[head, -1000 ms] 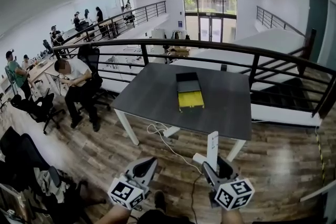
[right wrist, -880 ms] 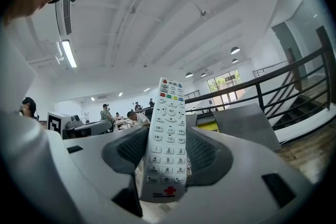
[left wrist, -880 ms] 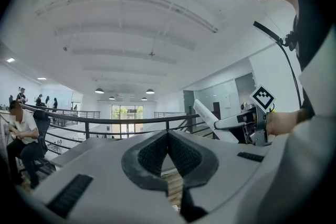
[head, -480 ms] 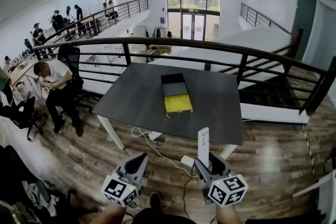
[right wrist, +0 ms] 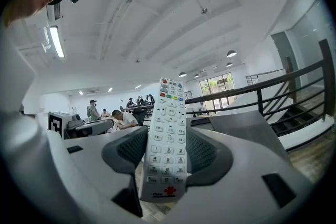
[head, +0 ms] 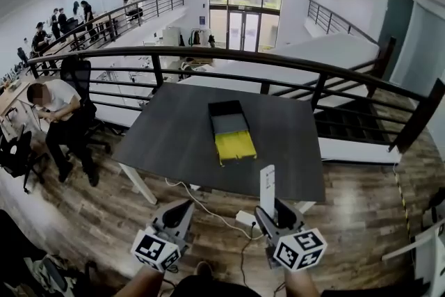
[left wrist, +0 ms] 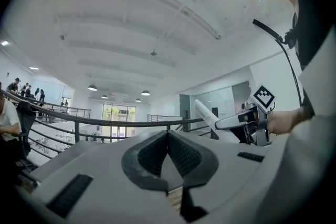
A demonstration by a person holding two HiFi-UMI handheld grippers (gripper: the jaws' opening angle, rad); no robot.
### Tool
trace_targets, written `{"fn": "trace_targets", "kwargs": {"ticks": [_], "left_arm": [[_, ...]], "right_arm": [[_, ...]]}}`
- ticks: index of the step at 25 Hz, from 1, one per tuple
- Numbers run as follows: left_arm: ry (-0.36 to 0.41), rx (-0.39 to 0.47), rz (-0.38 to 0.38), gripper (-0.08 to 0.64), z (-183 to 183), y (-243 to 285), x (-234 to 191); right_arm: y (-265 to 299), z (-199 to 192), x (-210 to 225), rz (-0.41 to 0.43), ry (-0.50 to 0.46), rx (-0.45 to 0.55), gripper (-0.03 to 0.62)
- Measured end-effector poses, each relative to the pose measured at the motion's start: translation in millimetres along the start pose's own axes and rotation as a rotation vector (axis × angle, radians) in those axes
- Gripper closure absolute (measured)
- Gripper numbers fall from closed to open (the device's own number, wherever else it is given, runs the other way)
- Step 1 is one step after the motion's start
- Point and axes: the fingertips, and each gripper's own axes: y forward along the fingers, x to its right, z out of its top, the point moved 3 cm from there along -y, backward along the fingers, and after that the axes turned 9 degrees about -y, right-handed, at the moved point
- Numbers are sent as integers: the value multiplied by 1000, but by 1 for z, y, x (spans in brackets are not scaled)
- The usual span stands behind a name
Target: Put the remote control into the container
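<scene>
A white remote control with coloured top buttons stands upright between the pads of my right gripper, which is shut on it. In the head view the remote control sticks up from the right gripper at the bottom middle, well short of the table. A long open container, dark at the far end and yellow at the near end, lies on the dark grey table. My left gripper is held low beside the right one, and the left gripper has its jaws shut with nothing between them.
A black railing runs behind the table. White cables trail across the wooden floor under the table's near edge. A seated person and office chairs are at the left, further people stand at the far left.
The view has moved closer to the table and swung left. Both grippers keep their low position, and the remote stays held upright in the right one.
</scene>
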Motion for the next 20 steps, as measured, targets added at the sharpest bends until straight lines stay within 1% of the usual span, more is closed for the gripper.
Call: {"fn": "trace_targets", "kwargs": {"ticks": [6, 11, 17, 20], "left_arm": [[-28, -17, -36, 555, 2, 18, -56], [-31, -26, -63, 555, 2, 27, -93], [-75, -34, -96, 555, -6, 40, -115], [-75, -38, -102, 555, -11, 51, -124]], "right_arm": [[54, 3, -7, -26, 0, -15, 362], [85, 2, -16, -47, 8, -26, 362], [111, 3, -24, -58, -3, -57, 362], [122, 5, -17, -63, -7, -61, 362]]}}
